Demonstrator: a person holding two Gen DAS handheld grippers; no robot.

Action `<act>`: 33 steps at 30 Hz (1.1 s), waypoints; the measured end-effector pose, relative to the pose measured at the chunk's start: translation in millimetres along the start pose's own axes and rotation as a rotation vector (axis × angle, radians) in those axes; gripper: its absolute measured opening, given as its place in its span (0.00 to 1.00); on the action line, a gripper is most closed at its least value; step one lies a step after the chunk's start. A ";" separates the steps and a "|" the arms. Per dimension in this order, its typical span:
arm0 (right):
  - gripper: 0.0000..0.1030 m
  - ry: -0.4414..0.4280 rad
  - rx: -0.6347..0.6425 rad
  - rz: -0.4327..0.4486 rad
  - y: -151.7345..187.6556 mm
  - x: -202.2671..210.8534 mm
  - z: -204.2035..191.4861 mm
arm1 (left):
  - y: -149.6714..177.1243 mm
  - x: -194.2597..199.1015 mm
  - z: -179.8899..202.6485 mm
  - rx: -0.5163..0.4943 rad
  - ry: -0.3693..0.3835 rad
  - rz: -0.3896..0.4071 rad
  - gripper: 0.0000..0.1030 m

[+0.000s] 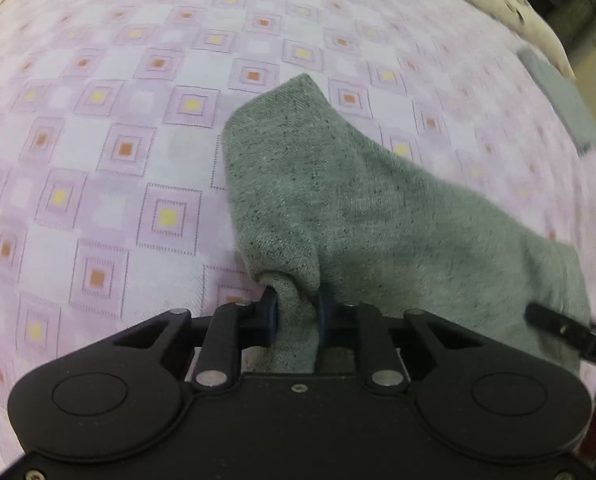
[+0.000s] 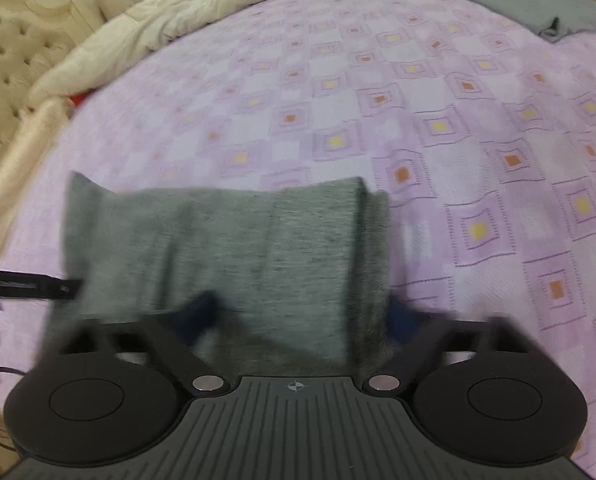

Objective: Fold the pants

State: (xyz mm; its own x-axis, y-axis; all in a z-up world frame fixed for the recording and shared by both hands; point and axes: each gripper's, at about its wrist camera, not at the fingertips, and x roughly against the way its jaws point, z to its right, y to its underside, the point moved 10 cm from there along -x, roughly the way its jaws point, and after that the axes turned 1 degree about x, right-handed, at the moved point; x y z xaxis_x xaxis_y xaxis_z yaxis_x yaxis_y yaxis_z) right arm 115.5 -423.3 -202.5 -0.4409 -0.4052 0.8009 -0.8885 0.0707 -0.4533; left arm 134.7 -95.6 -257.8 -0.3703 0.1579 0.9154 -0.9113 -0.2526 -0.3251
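Seen from the left wrist camera, the black left gripper [image 1: 296,316] fills the bottom of the view, pointing steeply down at a bed. Its two blue-padded fingers [image 1: 271,312] stand close together and pinch a bunched corner of grey speckled knit fabric, the pants [image 1: 338,200]. From that pinched corner the cloth spreads up and to the right in a rumpled heap, resting on a pink bedspread with a pattern of lilac squares with yellow and orange centres [image 1: 98,140]. At the right edge, the black tip of the right gripper [image 1: 558,328] touches the far side of the same cloth.

In the right wrist camera, blurred by motion, that gripper [image 2: 298,320] sits at the bottom. Its fingers stand wider apart, with a broad folded band of the grey pants [image 2: 238,248] between them; the blue pads [image 2: 398,316] seem to press on the fabric's edges, though the blur makes contact hard to confirm. The left gripper's black tip [image 2: 30,284] enters from the left, touching the cloth.

Farther off, a second folded grey garment [image 2: 538,4] lies near the far right corner of the bed. A rumpled cream quilt [image 2: 178,16] lies along the far edge, beside a cream tufted headboard [image 2: 10,60].
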 end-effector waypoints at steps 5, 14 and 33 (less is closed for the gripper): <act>0.29 -0.015 0.031 0.022 -15.2 31.5 -29.5 | -9.4 32.9 17.9 -0.076 -0.060 0.073 0.19; 0.29 -0.098 0.108 0.112 -132.1 6.5 -91.7 | -141.4 75.2 -15.4 -0.058 -0.045 0.221 0.20; 0.40 0.164 0.235 0.142 -191.4 -101.1 -123.0 | -205.5 4.6 -44.4 -0.118 -0.184 0.212 0.22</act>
State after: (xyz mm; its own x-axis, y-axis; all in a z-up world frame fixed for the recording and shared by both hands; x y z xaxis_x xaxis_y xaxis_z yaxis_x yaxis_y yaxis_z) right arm 314.5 -283.8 -148.6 -0.5902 -0.2526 0.7667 -0.7713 -0.1037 -0.6280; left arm 312.3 -0.6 -197.3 -0.5256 -0.0646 0.8483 -0.8358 -0.1472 -0.5290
